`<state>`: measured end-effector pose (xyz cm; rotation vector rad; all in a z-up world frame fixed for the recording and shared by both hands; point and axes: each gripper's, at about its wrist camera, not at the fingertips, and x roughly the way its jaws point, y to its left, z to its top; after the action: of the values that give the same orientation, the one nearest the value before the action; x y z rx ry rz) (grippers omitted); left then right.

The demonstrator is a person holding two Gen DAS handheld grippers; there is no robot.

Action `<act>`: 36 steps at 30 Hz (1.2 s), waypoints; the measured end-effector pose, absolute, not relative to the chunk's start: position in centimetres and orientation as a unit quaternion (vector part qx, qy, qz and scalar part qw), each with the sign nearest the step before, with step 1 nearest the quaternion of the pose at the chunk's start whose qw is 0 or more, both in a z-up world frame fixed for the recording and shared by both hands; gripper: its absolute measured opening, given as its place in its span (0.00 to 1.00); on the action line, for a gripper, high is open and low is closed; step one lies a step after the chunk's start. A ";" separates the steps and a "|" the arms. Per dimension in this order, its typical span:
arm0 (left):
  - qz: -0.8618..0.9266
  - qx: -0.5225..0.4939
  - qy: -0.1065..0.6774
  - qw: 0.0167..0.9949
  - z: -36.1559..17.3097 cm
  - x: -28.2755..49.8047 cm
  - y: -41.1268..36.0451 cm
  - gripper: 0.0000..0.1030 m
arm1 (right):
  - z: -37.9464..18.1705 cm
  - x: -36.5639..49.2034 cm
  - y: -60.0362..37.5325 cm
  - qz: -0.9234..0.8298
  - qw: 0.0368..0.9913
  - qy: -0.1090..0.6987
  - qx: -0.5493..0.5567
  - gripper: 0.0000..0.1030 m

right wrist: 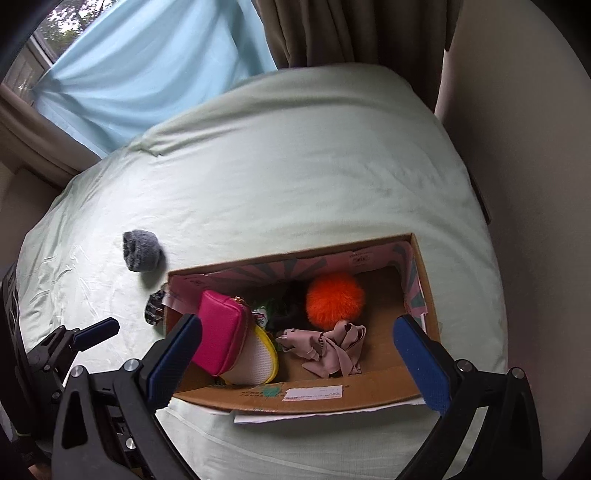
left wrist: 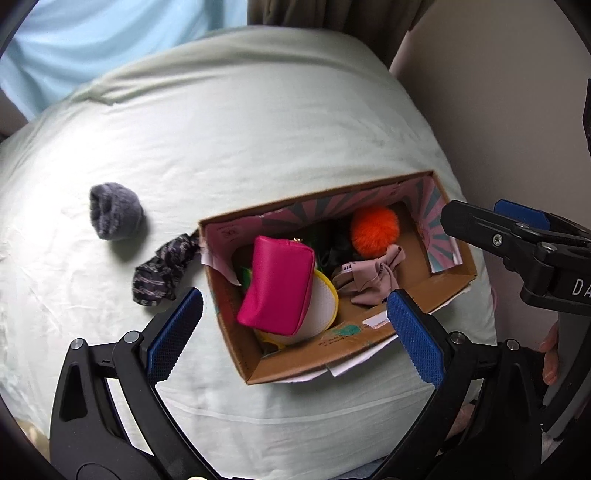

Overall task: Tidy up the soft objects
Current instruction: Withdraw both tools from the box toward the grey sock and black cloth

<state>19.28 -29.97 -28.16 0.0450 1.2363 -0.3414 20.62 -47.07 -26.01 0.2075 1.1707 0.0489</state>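
Observation:
An open cardboard box point(left wrist: 458, 258) point(right wrist: 424, 266) lies on the pale green bed. In it are a pink pouch point(left wrist: 277, 284) point(right wrist: 223, 332), an orange pompom point(left wrist: 373, 229) point(right wrist: 334, 299), a crumpled dusty-pink cloth point(left wrist: 369, 280) point(right wrist: 328, 350) and a white mesh item with a yellow rim point(left wrist: 321, 314) point(right wrist: 255, 363). A rolled grey sock point(left wrist: 114, 216) point(right wrist: 142, 251) and a dark patterned cloth point(left wrist: 162, 275) point(right wrist: 155, 306) lie on the bed left of the box. My left gripper point(left wrist: 295, 332) is open and empty above the box's near left part. My right gripper point(right wrist: 297, 354) is open and empty over the box.
The bed sheet point(left wrist: 258, 129) point(right wrist: 295, 166) stretches behind the box. A blue curtain point(right wrist: 147, 66) and a brown curtain point(right wrist: 351, 29) hang at the far side. A beige wall point(right wrist: 535, 147) runs along the right.

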 end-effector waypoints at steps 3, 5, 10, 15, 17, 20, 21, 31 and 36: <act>-0.156 0.008 0.556 0.816 -25.5 18.1 -28.5 0.97 | -23.3 19.5 -46.1 0.030 0.841 0.532 0.090 1.00; -0.153 0.002 0.543 0.826 -23.8 17.4 -27.5 0.97 | -21.6 18.6 -45.4 0.034 0.849 0.519 0.089 1.00; -0.151 0.001 0.503 0.851 -19.7 15.1 -24.4 0.97 | -17.3 16.4 -42.6 0.046 0.871 0.484 0.072 1.00; -0.137 0.012 0.472 0.871 -16.3 12.9 -19.7 0.97 | -13.8 13.9 -38.7 0.052 0.888 0.454 0.054 1.00; -0.133 0.017 0.459 0.878 -15.2 12.2 -17.6 0.97 | -12.8 13.0 -37.3 0.053 0.893 0.444 0.052 1.00; -0.123 0.028 0.446 0.886 -13.9 11.4 -14.5 0.97 | -11.5 11.7 -34.7 0.052 0.900 0.430 0.051 1.00; -0.121 0.030 0.442 0.888 -13.7 11.3 -13.4 0.97 | -11.2 11.3 -33.9 0.051 0.901 0.427 0.053 1.00; -0.139 0.033 0.427 0.893 -13.7 13.3 -4.6 0.97 | -11.9 10.5 -25.5 0.032 0.913 0.401 0.067 1.00; -0.163 0.053 0.435 0.884 -16.0 16.7 -2.1 0.97 | -14.8 11.8 -22.1 0.004 0.911 0.401 0.094 1.00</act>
<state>16.73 -2.05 -16.00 0.1106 0.9059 -0.3387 11.77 -22.08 -14.85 0.1944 0.8260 0.0086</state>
